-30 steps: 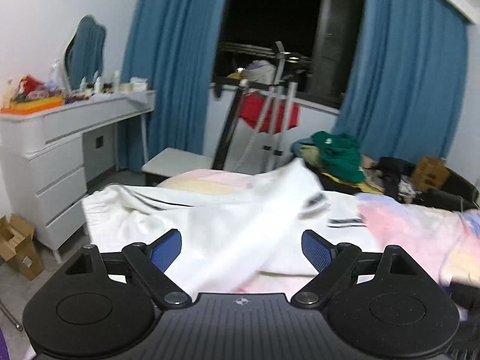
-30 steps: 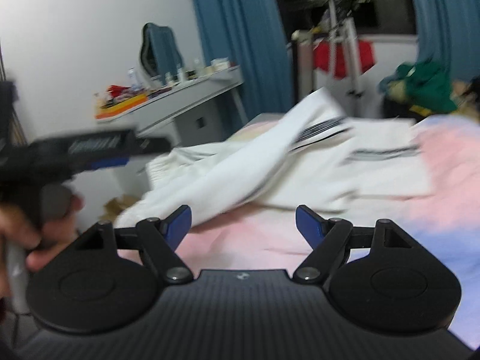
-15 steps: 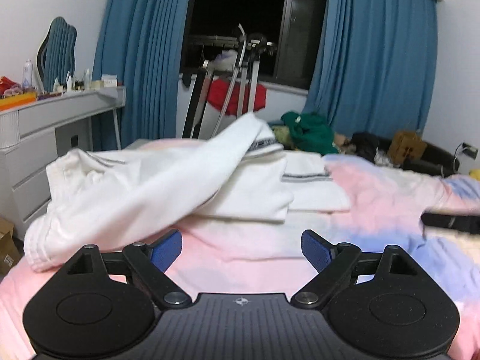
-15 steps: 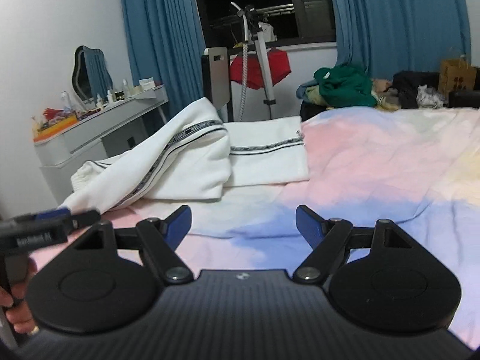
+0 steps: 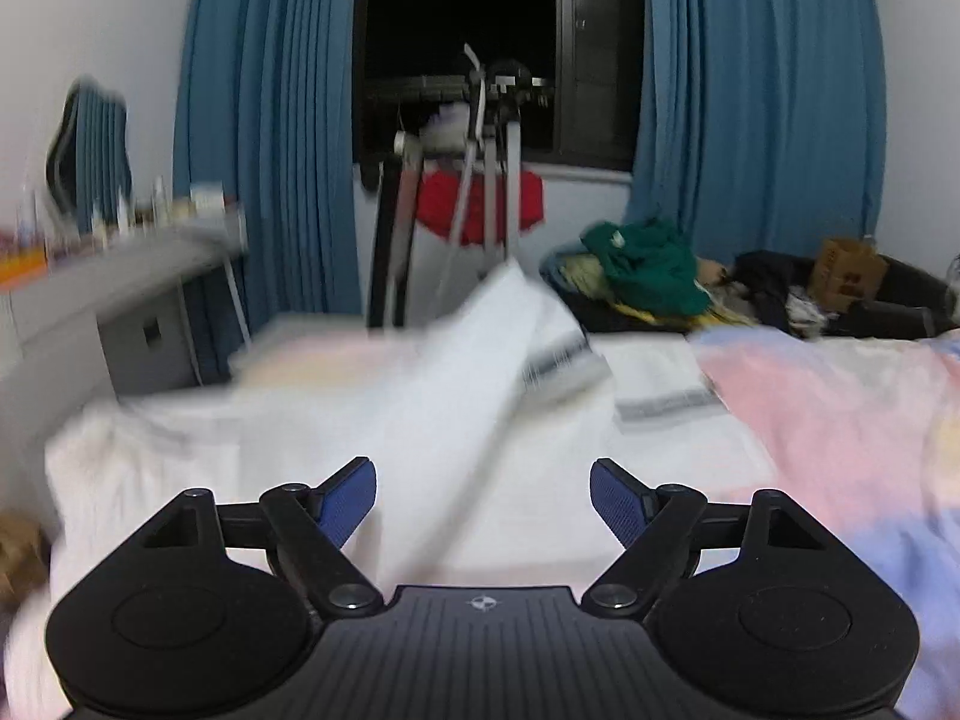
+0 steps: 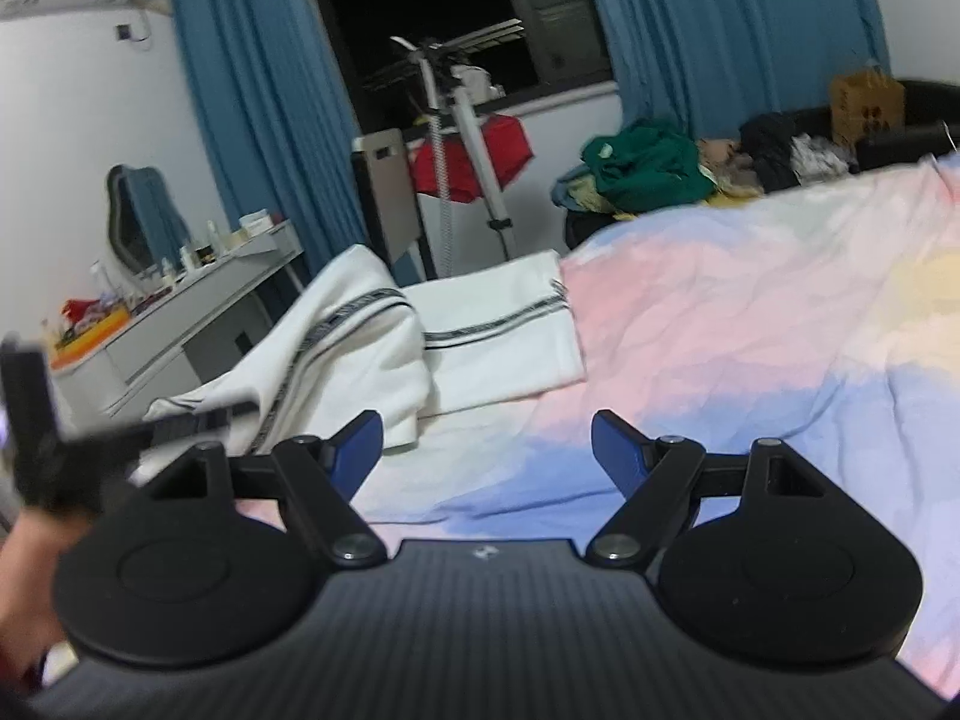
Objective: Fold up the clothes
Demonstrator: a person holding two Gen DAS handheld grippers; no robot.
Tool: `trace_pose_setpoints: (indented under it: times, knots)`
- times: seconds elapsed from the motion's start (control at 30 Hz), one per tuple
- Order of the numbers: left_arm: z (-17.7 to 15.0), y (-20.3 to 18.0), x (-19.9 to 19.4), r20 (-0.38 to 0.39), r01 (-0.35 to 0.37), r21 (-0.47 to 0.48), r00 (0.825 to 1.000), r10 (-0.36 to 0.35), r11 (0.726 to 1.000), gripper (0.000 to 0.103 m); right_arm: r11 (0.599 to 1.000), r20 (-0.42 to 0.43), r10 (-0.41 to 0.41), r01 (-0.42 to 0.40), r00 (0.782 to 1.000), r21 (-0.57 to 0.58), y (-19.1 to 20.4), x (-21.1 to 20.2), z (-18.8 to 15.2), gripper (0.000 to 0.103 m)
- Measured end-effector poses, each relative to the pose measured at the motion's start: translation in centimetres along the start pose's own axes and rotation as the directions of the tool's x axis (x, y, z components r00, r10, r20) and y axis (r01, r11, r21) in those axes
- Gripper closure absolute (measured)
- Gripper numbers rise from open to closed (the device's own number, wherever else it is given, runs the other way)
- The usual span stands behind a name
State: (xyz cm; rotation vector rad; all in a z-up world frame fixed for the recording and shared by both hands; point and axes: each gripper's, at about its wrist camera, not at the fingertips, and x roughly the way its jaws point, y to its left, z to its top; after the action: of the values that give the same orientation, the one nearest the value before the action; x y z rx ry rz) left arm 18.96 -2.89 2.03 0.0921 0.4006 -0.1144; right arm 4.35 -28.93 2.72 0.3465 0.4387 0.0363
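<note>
Your room is evenly lit from indoors, the window (image 5: 462, 30) black. Your left view smears the white garment (image 5: 480, 360) and dresser (image 5: 120, 276); the corners curve dark.

The right gripper (image 6: 486, 441) is held wide apart and empty above the pastel bed (image 6: 750, 324); white trousers (image 6: 384, 348) are draped at left.

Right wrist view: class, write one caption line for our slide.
Open right gripper over a pastel bedspread, white black-striped garment lying half-folded ahead.
</note>
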Motion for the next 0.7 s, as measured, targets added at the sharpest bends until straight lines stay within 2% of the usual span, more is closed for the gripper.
trace_pose_setpoints:
  times: [0.1,0.2,0.3,0.37,0.43,0.5,0.6,0.7]
  knots:
    - [3.0,-0.9,4.7,0.023,-0.05,0.028,0.999,0.05,0.998,0.023,0.999,-0.066,-0.026,0.028,0.997,0.019,-0.8,2.5,-0.8,0.025]
    - [5.3,-1.1,9.3,0.003,-0.068,-0.019,0.998,0.068,0.998,0.026,0.998,-0.115,-0.02,0.028,0.993,0.064,-1.8,4.7,-1.2,0.025]
    - [6.7,-1.7,13.5,-0.059,-0.058,-0.038,0.997,0.056,0.998,0.04,0.996,-0.112,-0.027,0.036,0.993,0.081,-2.4,6.3,-1.2,0.025]
    - [7.0,-2.3,15.7,-0.099,-0.043,-0.048,0.994,0.039,0.998,0.042,0.995,-0.124,-0.014,0.027,0.992,0.099,-2.7,7.5,-1.4,0.025]
    - [7.1,-3.0,17.5,-0.137,-0.044,-0.037,0.99,0.039,0.998,0.054,0.994,-0.149,-0.003,0.019,0.989,0.106,-3.0,8.6,-1.9,0.025]
    - [7.2,-3.7,17.9,-0.144,-0.038,0.001,0.989,0.037,0.999,0.082,0.994,-0.174,-0.003,0.023,0.985,0.107,-3.3,9.4,-2.2,0.025]
    - [7.4,-5.0,16.4,-0.117,-0.04,0.064,0.992,0.048,0.997,0.094,0.992,-0.18,-0.007,0.03,0.984,0.125,-3.7,10.0,-2.3,0.025]
    - [7.1,-5.8,11.8,-0.068,-0.005,0.089,0.998,0.011,0.996,0.095,0.991,-0.158,-0.025,0.045,0.987,0.127,-4.1,9.7,-2.2,0.025]
